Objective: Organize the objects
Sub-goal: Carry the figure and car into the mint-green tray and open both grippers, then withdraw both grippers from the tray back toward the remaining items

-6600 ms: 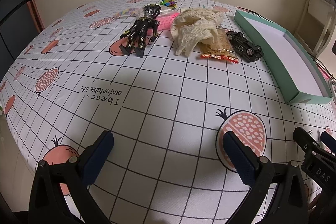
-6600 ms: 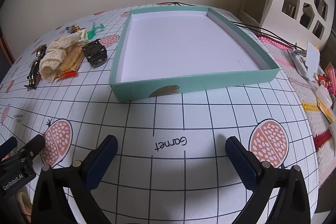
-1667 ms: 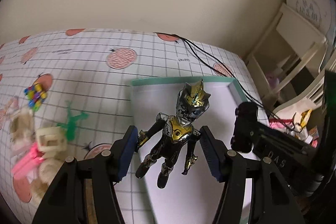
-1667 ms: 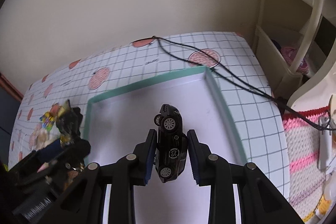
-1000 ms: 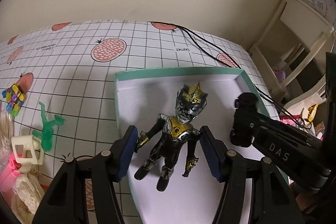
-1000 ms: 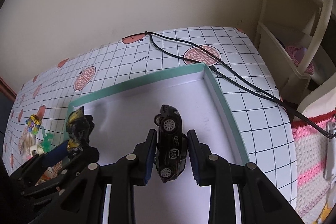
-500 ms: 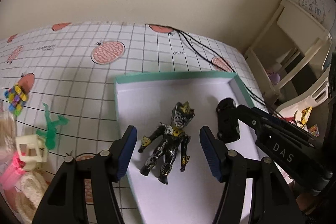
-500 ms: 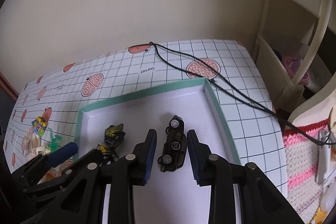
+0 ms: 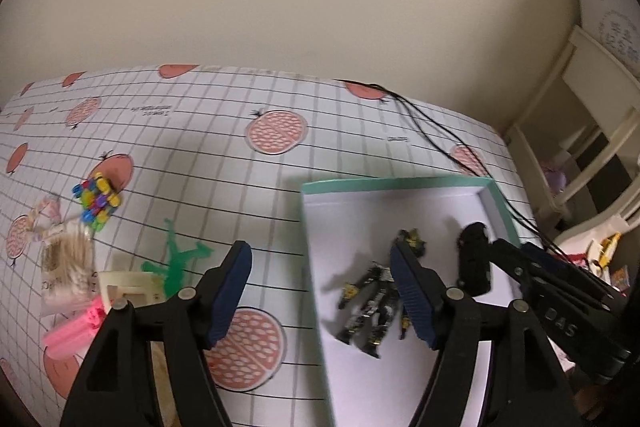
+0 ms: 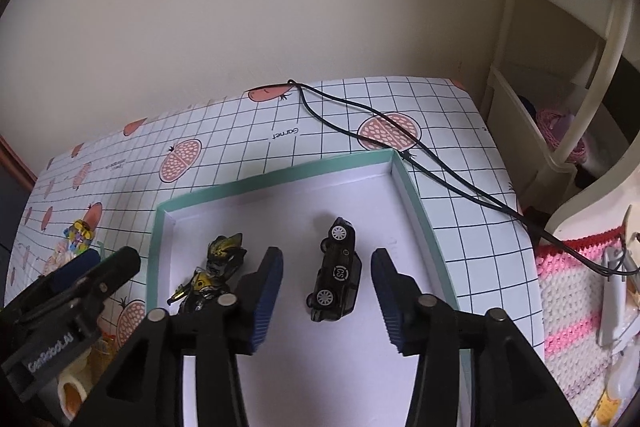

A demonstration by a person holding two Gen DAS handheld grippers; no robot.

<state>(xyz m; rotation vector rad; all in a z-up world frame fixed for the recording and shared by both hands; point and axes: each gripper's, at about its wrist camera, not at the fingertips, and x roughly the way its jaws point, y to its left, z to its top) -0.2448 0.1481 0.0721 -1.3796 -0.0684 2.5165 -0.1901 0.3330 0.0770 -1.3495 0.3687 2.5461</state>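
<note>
Lifting both tools straight up clears the teal tray [image 10: 412, 187] on the desk [image 9: 200, 131] best. Inside the tray lie the action figure [image 10: 216, 267] near its left wall and the black toy car [image 10: 336, 275] toward its right. Left tool [image 9: 320, 291] and right tool [image 10: 326, 291] both gape, holding nothing; next comes the green figurine [image 9: 176, 259] left of the tray.

A shallow teal-rimmed box [image 9: 394, 182] with a white floor sits on a pomegranate-print tablecloth [image 9: 224, 155]. Inside it lie a black-and-gold action figure [image 9: 370, 301] and, toward its right wall, a black toy car [image 9: 474, 261]. The left gripper [image 9: 326, 295] hangs open across the box's left wall. Left of the box lies a green plastic figure [image 9: 176, 259].
</note>
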